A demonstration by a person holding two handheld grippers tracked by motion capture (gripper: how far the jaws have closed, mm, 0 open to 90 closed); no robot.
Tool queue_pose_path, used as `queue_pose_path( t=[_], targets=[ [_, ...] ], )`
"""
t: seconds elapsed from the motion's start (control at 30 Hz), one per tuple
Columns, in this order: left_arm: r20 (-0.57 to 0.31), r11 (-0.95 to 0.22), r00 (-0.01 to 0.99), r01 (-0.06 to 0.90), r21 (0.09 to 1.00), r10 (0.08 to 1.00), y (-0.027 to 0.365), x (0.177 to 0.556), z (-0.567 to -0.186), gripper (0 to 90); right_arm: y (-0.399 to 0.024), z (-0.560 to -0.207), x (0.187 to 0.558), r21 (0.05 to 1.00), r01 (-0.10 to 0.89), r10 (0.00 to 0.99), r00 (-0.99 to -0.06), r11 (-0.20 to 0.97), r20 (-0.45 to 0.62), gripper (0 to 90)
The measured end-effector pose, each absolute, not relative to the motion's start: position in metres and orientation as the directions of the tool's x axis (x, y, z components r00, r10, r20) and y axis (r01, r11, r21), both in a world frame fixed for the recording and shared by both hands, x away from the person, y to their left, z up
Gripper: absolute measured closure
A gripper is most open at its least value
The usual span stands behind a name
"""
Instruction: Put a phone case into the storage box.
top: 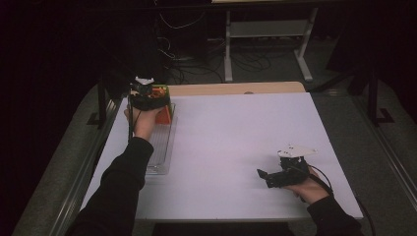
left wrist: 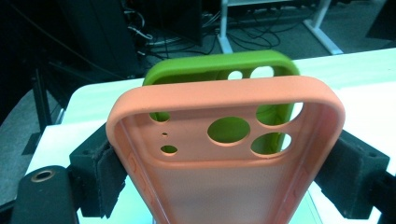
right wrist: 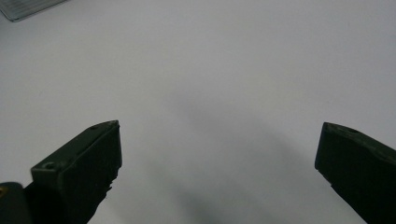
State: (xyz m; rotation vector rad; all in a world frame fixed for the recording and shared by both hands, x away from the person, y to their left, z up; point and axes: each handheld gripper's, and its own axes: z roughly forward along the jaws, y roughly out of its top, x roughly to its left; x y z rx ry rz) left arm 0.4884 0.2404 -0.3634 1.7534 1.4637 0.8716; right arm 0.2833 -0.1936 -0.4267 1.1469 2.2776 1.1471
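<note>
The orange phone case (left wrist: 224,154) is standing upright between the left gripper's (left wrist: 224,172) foam pads (left wrist: 105,179), which are pressing on its two long sides and clamping it. It is a soft, matte shell with rounded corners, a translucent back, and several round camera holes near its top. Just behind it a green phone case (left wrist: 219,70) of the same shape is standing, showing through those holes. In the high view both cases are sitting at the far end of a clear ribbed plastic tray (top: 160,147) lying along the table's left edge, with the left gripper (top: 146,94) over them. The white table (top: 231,132) is lying flat and smooth, giving wide open room through its middle. The right gripper (top: 268,176) is resting near the front right corner, well apart from the tray, its black jaws standing wide apart with nothing between them.
</note>
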Motion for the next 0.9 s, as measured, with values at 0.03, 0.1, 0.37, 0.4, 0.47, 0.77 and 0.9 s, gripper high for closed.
queue_pose_path(
  t=[0.03, 0.1, 0.37, 0.4, 0.47, 0.77, 0.9],
  targets=[
    [0.068, -0.129, 0.135, 0.527, 0.840, 0.989, 0.239, 0.489, -0.365, 13.6, -0.193, -0.427, 0.283, 0.785, 0.516, 0.790, -0.610, 0.342, 0.057, 0.0],
    [0.076, -0.134, 0.129, 0.530, 0.837, 0.989, 0.239, 0.490, -0.367, 13.5, -0.193, -0.427, 0.283, 0.785, 0.511, 0.787, -0.615, 0.350, 0.049, 0.0],
    [0.075, -0.127, 0.120, 0.522, 0.844, 0.990, 0.237, 0.494, -0.373, 13.2, -0.193, -0.427, 0.284, 0.786, 0.510, 0.786, -0.616, 0.350, 0.050, 0.0],
    [0.074, -0.127, 0.121, 0.516, 0.847, 0.990, 0.236, 0.495, -0.373, 13.2, -0.193, -0.427, 0.284, 0.786, 0.510, 0.787, -0.615, 0.350, 0.049, 0.0],
    [0.061, -0.121, 0.132, 0.520, 0.846, 0.989, 0.236, 0.496, -0.374, 11.9, -0.193, -0.427, 0.284, 0.783, 0.514, 0.787, -0.615, 0.350, 0.053, 0.0],
    [0.045, -0.133, 0.173, 0.540, 0.831, 0.984, 0.238, 0.495, -0.376, 0.0, -0.191, -0.428, 0.283, 0.780, 0.518, 0.785, -0.617, 0.353, 0.054, 0.0],
    [0.052, -0.156, 0.205, 0.533, 0.831, 0.977, 0.241, 0.490, -0.368, 0.0, -0.192, -0.428, 0.283, 0.780, 0.515, 0.784, -0.619, 0.354, 0.053, 0.0]
  ],
)
